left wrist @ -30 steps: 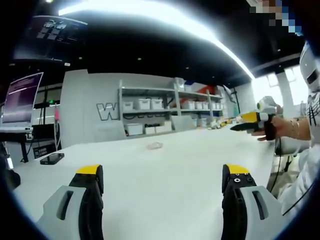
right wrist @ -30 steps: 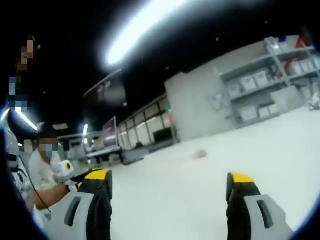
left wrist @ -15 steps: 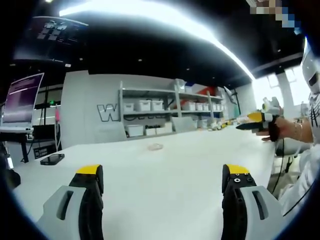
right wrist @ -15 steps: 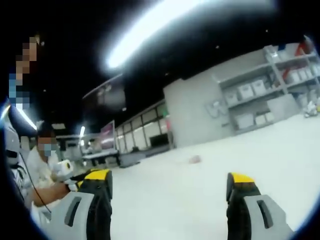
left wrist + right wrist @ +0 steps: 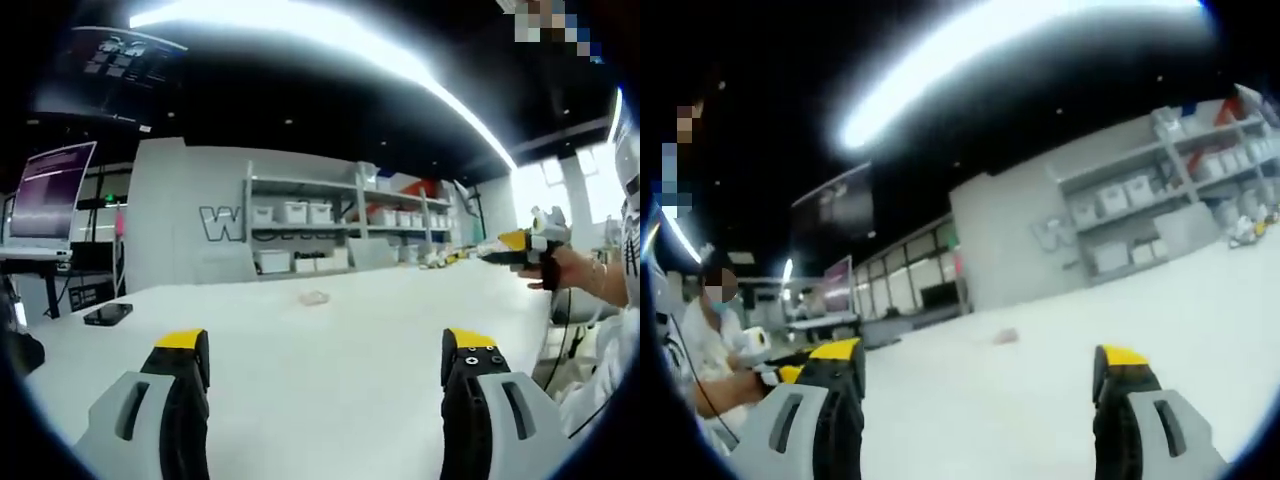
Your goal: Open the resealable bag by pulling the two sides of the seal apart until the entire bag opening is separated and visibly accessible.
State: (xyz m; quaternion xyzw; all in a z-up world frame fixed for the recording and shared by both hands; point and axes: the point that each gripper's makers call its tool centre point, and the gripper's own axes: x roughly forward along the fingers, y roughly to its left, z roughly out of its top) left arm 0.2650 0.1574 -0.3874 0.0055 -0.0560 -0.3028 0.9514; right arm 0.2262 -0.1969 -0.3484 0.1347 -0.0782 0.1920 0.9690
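A small clear resealable bag (image 5: 314,298) lies flat far out on the white table (image 5: 330,350); in the right gripper view the bag (image 5: 1006,337) looks pinkish and blurred. My left gripper (image 5: 325,350) is open, its yellow-tipped jaws wide apart well short of the bag. My right gripper (image 5: 980,362) is open too, held above the table with nothing between its jaws. In the left gripper view the right gripper (image 5: 515,245) enters from the right, held by a hand.
A dark phone (image 5: 107,314) lies on the table at the left. Shelves with white bins (image 5: 330,225) stand behind the table. A monitor (image 5: 52,192) glows at the far left. A person in white (image 5: 715,345) sits at the left of the right gripper view.
The right gripper has drifted further right and away in the left gripper view. The right gripper's camera has swung, so the bag sits further left and lower in its picture.
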